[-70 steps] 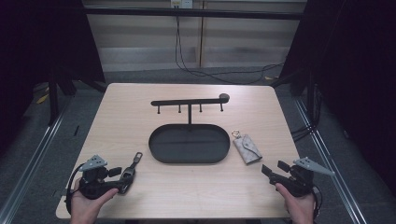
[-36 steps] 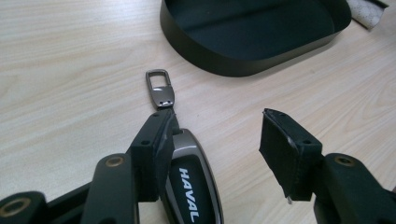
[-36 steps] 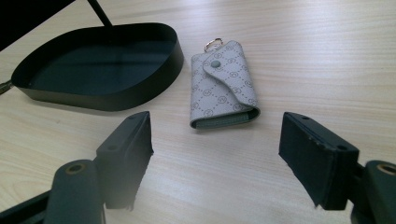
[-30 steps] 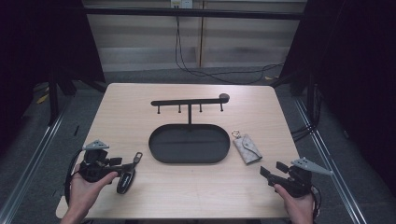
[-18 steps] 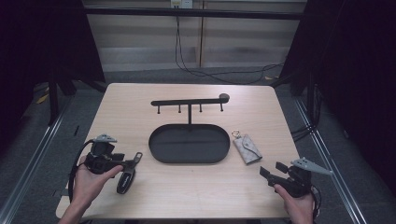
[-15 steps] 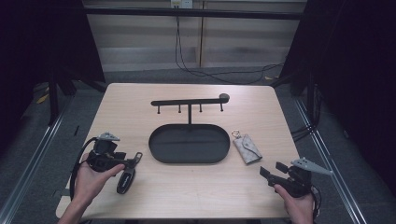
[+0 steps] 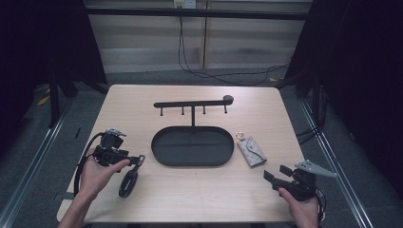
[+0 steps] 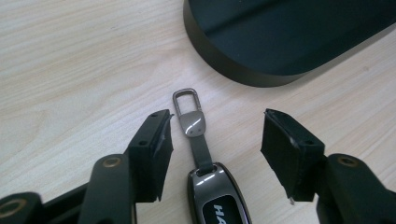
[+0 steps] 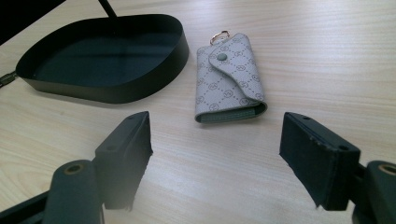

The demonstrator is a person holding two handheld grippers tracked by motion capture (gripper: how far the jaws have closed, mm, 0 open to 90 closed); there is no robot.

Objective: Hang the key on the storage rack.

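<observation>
A black car key fob (image 7: pixel 127 183) with a strap and metal ring lies on the wooden table, left of the black oval tray (image 7: pixel 192 163). My left gripper (image 7: pixel 135 159) hovers over the fob's ring end. In the left gripper view the strap (image 8: pixel 201 149) lies between the jaws of my left gripper (image 8: pixel 217 128), which have just been opening; the pads do not touch it. A grey patterned key pouch (image 7: pixel 252 151) lies right of the tray. My right gripper (image 7: pixel 276 173) stands open near the front right edge, and the pouch (image 9: pixel 229 84) lies ahead of my right gripper (image 9: pixel 219 128).
A black rack with several hooks (image 7: pixel 192 103) rises behind the tray. The tray's wall (image 8: pixel 233 70) is close beyond the fob's ring (image 8: pixel 187 100). Bare table (image 7: pixel 209 199) lies along the front edge between the hands. Dark floor and cables surround the table.
The left hand has moved away from the front edge and rightward, bringing its gripper over the fob's ring end. The fob, the pouch and the right gripper have kept still.
</observation>
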